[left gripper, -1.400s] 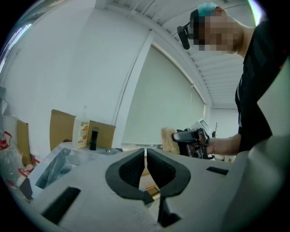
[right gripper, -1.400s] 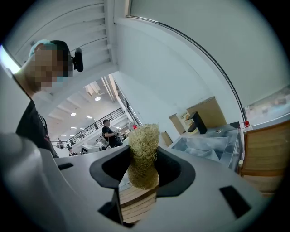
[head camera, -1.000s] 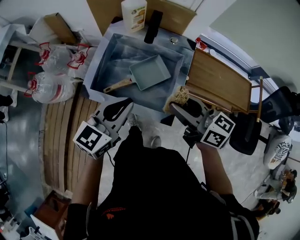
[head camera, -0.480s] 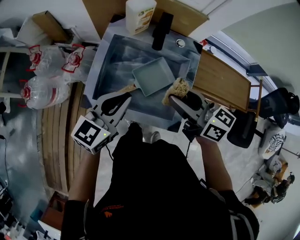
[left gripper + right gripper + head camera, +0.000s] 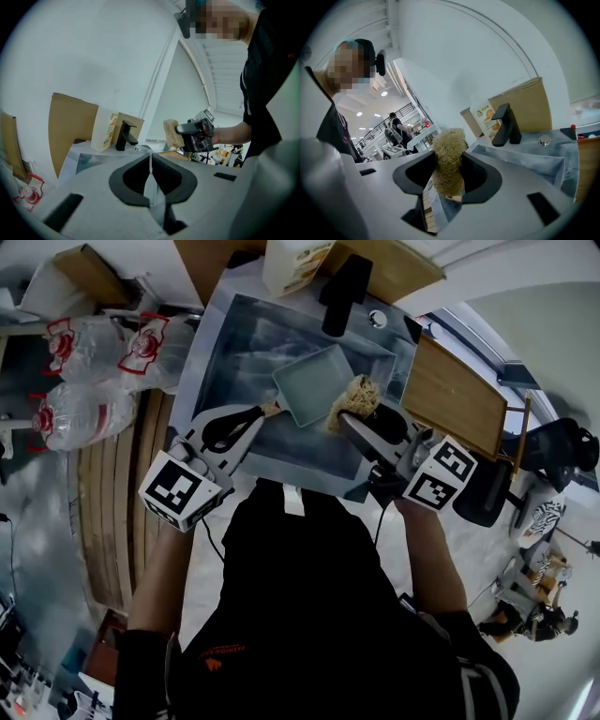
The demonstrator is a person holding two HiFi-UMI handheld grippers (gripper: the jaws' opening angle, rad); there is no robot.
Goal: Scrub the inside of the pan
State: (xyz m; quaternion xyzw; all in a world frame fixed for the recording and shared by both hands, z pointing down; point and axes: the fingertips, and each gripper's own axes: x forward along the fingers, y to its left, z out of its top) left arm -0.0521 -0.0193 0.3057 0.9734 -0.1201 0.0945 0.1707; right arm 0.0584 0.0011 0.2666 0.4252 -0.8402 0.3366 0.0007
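The rectangular grey-blue pan [image 5: 314, 382] lies in the steel sink [image 5: 234, 348], its wooden handle [image 5: 272, 409] pointing toward me. My right gripper [image 5: 348, 421] is shut on a straw-coloured fibre scrubber [image 5: 354, 397], which hangs over the pan's near right edge. In the right gripper view the scrubber [image 5: 449, 157] fills the gap between the pads of the right gripper [image 5: 448, 180]. My left gripper [image 5: 255, 415] is shut and empty, its tip just short of the pan handle; whether it touches I cannot tell. In the left gripper view the left gripper [image 5: 150, 161] hides the pan.
A black faucet [image 5: 345, 294] and a soap bottle [image 5: 292, 263] stand at the sink's back edge. A wooden board [image 5: 455, 395] lies to the right of the sink. Tied plastic bags [image 5: 94, 371] sit on the left. Cardboard [image 5: 70, 126] leans behind the sink.
Both grippers have moved forward toward the sink. The scrubber has gone from the sink's front right rim to over the pan's edge. The left gripper's tip has come close to the pan handle.
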